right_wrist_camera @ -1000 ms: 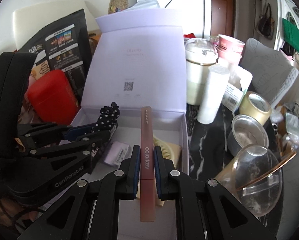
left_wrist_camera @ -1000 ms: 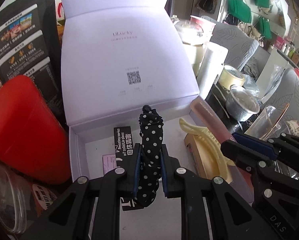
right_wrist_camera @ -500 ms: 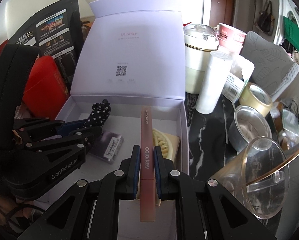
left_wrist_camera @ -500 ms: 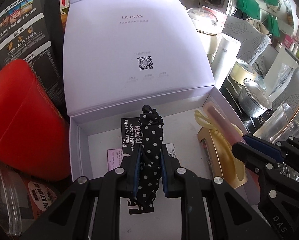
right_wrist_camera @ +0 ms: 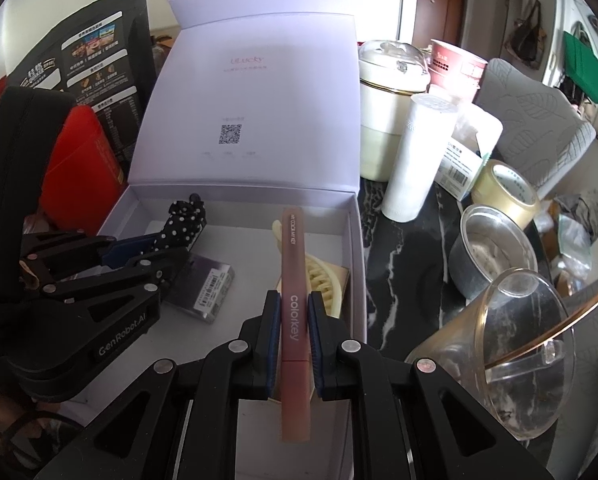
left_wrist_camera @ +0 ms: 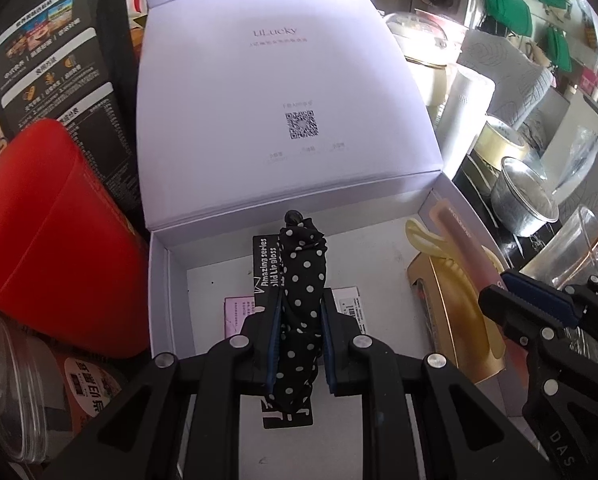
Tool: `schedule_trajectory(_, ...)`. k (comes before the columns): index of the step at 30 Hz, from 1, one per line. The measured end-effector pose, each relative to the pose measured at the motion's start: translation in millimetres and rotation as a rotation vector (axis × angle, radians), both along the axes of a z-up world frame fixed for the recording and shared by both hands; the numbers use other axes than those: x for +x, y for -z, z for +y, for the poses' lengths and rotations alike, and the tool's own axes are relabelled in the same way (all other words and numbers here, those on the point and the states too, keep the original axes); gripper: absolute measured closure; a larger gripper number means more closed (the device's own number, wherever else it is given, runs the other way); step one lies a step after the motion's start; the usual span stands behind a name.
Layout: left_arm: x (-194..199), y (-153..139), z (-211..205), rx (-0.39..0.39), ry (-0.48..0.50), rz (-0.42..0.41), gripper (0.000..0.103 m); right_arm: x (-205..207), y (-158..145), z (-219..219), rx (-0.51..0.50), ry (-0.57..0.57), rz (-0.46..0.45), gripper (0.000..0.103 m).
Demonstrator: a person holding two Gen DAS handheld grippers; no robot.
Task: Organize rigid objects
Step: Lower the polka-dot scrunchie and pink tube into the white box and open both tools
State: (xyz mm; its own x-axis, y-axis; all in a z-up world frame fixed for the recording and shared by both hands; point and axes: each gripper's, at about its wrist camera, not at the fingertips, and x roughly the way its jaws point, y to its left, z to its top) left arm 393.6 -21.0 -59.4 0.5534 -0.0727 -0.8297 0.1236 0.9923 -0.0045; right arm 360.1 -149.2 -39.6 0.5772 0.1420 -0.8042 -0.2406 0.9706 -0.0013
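Note:
An open lavender box (left_wrist_camera: pixel 171 304) (right_wrist_camera: pixel 355 248) stands with its lid upright. My left gripper (left_wrist_camera: pixel 299 320) is shut on a black polka-dot hair clip (left_wrist_camera: pixel 303 280) over the box's left half; it also shows in the right wrist view (right_wrist_camera: pixel 187 220). My right gripper (right_wrist_camera: pixel 293 320) is shut on a long pink colorkey box (right_wrist_camera: pixel 293 280) over the box's right side; its far end shows in the left wrist view (left_wrist_camera: pixel 459 236). Inside lie a yellow claw clip on a gold card (left_wrist_camera: pixel 455 280), a black lip gloss box (left_wrist_camera: pixel 265 264) and a small pink packet (left_wrist_camera: pixel 239 312).
A red pouch (left_wrist_camera: pixel 47 232) and a black bag (left_wrist_camera: pixel 51 64) stand left of the box. To the right are a white cylinder (right_wrist_camera: pixel 419 152), a cream pot (right_wrist_camera: pixel 387 112), a tape roll (right_wrist_camera: pixel 503 188), a metal bowl (right_wrist_camera: pixel 495 248) and a tipped glass jug (right_wrist_camera: pixel 515 344).
Both grippers have moved forward and lower into the box, still holding their items. The box looms larger in both views.

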Motion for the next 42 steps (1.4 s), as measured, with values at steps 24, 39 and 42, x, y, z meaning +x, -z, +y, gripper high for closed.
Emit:
schedule_trajectory(24,-13.9,-29.2,3.9,0.021,-0.03,-0.01,0.085,-7.3,-15.3,-4.0,-0.007,0.026,-0.033,0.081)
schedule_trajectory(39,-23.1,-48.8,4.2,0.011,-0.019,-0.047,0.084,-33.3,-38.4,-7.6,0.009,0.041,-0.09,0.08)
schedule_trajectory(42,-24.6,-50.3,3.5,0.009,-0.015,-0.047,0.084,-38.5,-43.6,-9.3,0.007,0.049,-0.099,0.08)
